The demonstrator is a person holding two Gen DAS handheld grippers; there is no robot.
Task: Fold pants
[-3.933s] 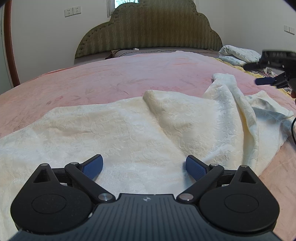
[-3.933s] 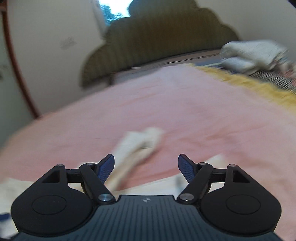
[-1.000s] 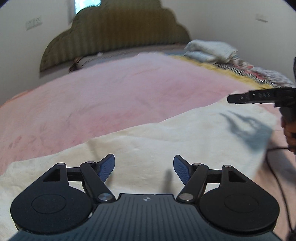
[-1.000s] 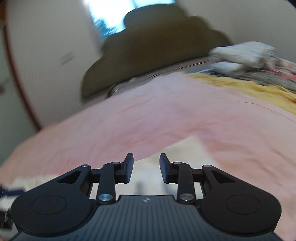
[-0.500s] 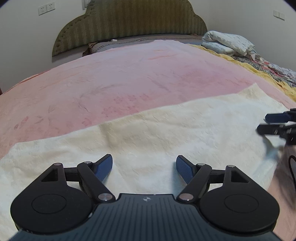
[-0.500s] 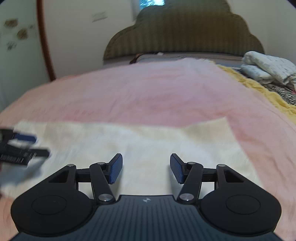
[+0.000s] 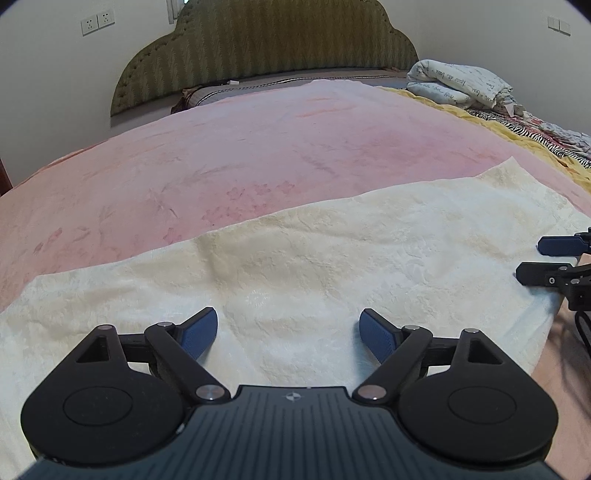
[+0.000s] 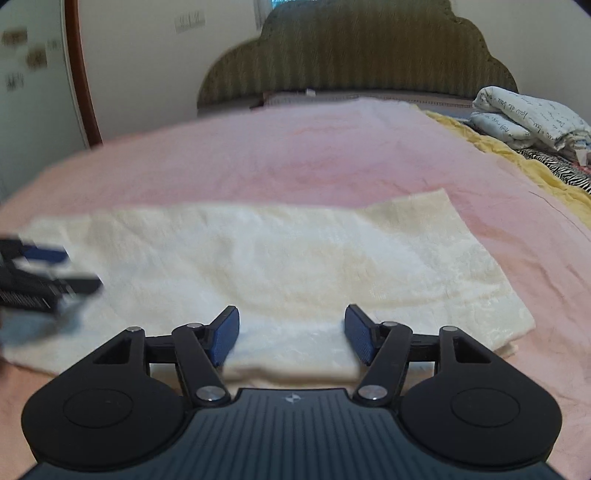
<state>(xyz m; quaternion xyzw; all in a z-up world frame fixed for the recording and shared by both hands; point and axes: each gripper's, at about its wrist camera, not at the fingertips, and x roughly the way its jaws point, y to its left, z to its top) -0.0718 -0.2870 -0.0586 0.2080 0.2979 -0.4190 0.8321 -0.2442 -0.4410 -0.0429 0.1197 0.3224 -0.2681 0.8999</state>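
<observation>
Here the one bed carries a pink blanket, and the cream pants lie flat across the blanket's near part, one long folded strip running left to right. The pants' far edge is a straight line with bare pink blanket beyond it up to the green headboard; their right end stops short of the bed's yellow fringe, with open blanket between. Right of the pants, near the headboard, sit two folded white bundles printed with dark cursive writing, too small to read. On the wall left of the headboard are two white sockets.

The left gripper hovers over the pants' near edge, jaws spread wide and holding nothing. The right gripper sits over the pants' near right portion, jaws likewise well apart and empty; cloth shows between the blue pads. In the left wrist view the right gripper appears at the pants' right end, and a small emblem marks each gripper body.
</observation>
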